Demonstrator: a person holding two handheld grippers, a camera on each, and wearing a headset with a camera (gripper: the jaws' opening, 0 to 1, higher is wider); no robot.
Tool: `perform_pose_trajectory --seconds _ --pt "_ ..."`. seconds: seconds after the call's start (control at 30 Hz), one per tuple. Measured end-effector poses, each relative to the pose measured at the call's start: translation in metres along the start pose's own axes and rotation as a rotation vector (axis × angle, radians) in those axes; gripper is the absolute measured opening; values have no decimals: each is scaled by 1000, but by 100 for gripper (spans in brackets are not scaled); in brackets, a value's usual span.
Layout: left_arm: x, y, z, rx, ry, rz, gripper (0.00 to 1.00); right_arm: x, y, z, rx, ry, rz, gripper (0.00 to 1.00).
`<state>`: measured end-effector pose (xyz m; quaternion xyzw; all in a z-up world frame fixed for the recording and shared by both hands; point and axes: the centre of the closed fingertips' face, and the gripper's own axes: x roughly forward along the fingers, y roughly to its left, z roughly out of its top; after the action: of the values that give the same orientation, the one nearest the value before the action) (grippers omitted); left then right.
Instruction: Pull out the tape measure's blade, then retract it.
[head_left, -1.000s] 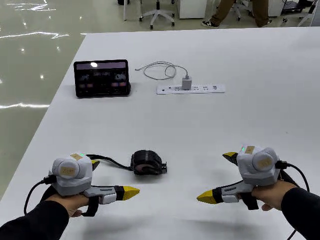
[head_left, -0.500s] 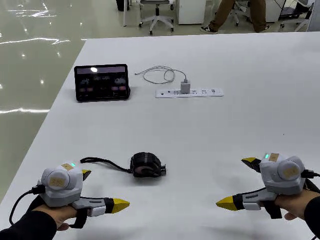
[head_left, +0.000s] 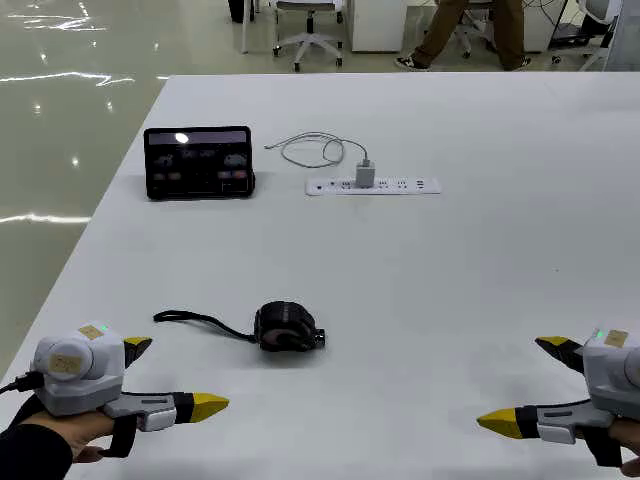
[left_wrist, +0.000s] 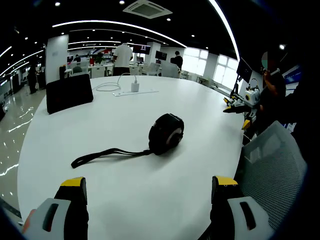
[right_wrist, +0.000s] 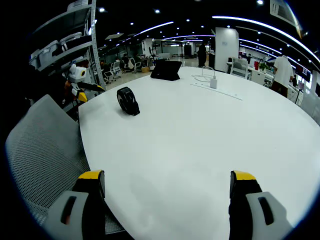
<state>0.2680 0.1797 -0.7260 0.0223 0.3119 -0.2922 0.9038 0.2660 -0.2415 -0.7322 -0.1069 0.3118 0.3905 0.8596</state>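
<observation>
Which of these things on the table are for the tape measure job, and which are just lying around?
For the job: tape measure, its black strap, left gripper, right gripper, both open.

Just lying about: tablet, power strip, charger, white cable.

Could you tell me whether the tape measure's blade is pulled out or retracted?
Retracted: no blade extends from the tape measure.
</observation>
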Motion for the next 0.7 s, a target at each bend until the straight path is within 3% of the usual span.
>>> perform_pose_trajectory --seconds 0.2,0.3,0.53,0.7 --pt "-13 -3 3 -18 -1 -8 100 -16 -1 -6 -2 15 -3 100" --pt "-15 -6 0 -13 22 -15 100 -21 -3 -3 -9 19 -3 100" --pt "-17 -8 -6 -30 24 -13 100 -23 -4 0 -32 25 3 100" --pt "-17 -9 0 -22 5 3 100 -24 -3 -2 -29 20 5 100"
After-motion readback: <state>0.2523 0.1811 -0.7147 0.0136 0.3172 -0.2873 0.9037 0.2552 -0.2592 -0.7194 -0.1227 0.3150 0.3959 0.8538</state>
